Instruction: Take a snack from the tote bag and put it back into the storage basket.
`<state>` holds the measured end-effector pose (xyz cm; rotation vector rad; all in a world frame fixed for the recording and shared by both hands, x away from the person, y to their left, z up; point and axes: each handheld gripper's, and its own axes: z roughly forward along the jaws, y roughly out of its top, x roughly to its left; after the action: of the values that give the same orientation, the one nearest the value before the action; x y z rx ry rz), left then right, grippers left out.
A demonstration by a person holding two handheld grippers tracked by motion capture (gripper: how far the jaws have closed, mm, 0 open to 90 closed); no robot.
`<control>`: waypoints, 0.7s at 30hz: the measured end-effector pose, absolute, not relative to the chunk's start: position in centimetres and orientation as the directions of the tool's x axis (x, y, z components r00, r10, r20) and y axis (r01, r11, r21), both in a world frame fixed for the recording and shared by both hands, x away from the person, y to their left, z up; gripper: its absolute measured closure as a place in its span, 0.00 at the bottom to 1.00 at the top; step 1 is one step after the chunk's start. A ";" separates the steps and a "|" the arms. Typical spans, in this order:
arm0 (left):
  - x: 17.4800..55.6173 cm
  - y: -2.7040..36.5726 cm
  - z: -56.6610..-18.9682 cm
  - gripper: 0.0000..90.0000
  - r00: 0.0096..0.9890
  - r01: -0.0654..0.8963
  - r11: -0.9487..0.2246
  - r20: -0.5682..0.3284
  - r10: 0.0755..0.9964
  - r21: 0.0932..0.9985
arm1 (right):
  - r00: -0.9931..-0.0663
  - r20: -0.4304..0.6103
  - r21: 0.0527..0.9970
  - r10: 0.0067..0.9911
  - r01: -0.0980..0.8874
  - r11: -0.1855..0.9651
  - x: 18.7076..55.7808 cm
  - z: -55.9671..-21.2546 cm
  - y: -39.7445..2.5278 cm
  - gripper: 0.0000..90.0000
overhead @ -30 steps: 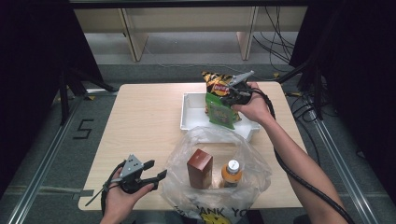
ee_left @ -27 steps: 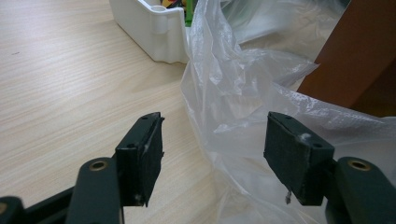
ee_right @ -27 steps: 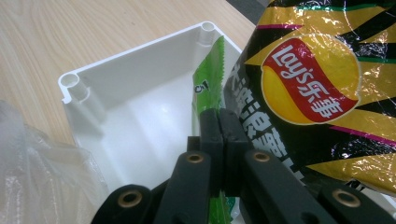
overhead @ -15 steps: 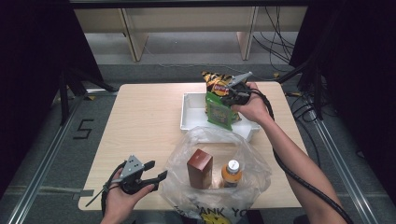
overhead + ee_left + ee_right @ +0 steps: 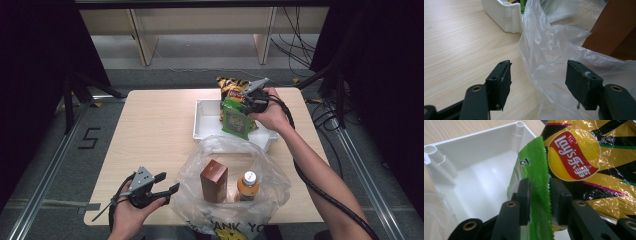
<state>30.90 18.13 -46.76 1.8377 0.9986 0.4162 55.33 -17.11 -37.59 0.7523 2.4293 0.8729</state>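
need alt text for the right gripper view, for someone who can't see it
The right gripper has its two black jaws closed on the top edge of a green snack packet, held over a white plastic bin. A yellow and black Lay's chip bag stands right behind the packet, and light wooden table shows beyond the bin.

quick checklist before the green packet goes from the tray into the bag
1. Right tongs shut on the green snack packet: ok.
2. Packet lifted free of the white tray: cannot tell; its lower edge is level with the tray wall.
3. Plastic bag mouth held open: not ok; left tongs are open, gripping nothing.
4. Room in the bag beside the brown box and orange bottle: cannot tell.
5. Lay's chip bag apart from the packet: not ok; it sits right behind.
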 end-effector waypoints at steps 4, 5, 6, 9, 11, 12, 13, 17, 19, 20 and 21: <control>30.9 18.1 -46.8 0.41 0.605 0.453 -0.196 -0.139 0.784 0.870 | -0.745 -0.254 0.679 0.617 0.317 0.662 55.3 -37.4 -17.2 0.72; 30.9 18.1 -46.7 0.41 0.606 0.453 -0.196 -0.139 0.784 0.870 | -0.741 -0.264 0.678 0.618 0.313 0.665 55.2 -37.2 -17.2 0.71; 30.9 18.1 -46.7 0.41 0.605 0.453 -0.196 -0.139 0.784 0.870 | -0.728 -0.275 0.689 0.629 0.307 0.657 55.1 -37.2 -17.2 0.70; 30.9 18.1 -46.8 0.41 0.605 0.453 -0.196 -0.139 0.784 0.870 | -0.718 -0.281 0.699 0.637 0.302 0.648 54.8 -36.8 -17.4 0.67; 30.9 18.1 -46.7 0.41 0.605 0.453 -0.196 -0.138 0.784 0.870 | -0.710 -0.297 0.704 0.639 0.289 0.649 54.5 -36.6 -17.6 0.67; 30.9 18.1 -46.7 0.41 0.605 0.453 -0.197 -0.138 0.784 0.870 | -0.707 -0.298 0.709 0.641 0.286 0.645 54.3 -36.5 -17.7 0.68; 30.9 18.1 -46.7 0.41 0.605 0.453 -0.197 -0.137 0.784 0.870 | -0.704 -0.296 0.715 0.646 0.286 0.638 54.0 -36.4 -17.9 0.69; 30.9 18.1 -46.7 0.41 0.604 0.451 -0.192 -0.140 0.784 0.872 | -0.710 -0.284 0.719 0.644 0.287 0.633 52.9 -36.4 -18.3 0.78; 30.9 18.1 -46.7 0.41 0.608 0.449 -0.195 -0.138 0.782 0.872 | -0.715 -0.282 0.719 0.639 0.283 0.635 52.5 -36.5 -18.6 0.83; 30.9 18.1 -46.7 0.41 0.611 0.444 -0.202 -0.130 0.781 0.873 | -0.716 -0.284 0.719 0.638 0.282 0.636 52.3 -36.6 -18.7 0.84; 30.9 18.1 -46.7 0.41 0.611 0.444 -0.203 -0.129 0.781 0.873 | -0.712 -0.275 0.721 0.646 0.292 0.628 52.0 -36.7 -18.8 0.86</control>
<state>30.91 18.10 -46.68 1.8408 0.9875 0.4243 52.03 -18.82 -36.65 0.7346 2.3305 0.9038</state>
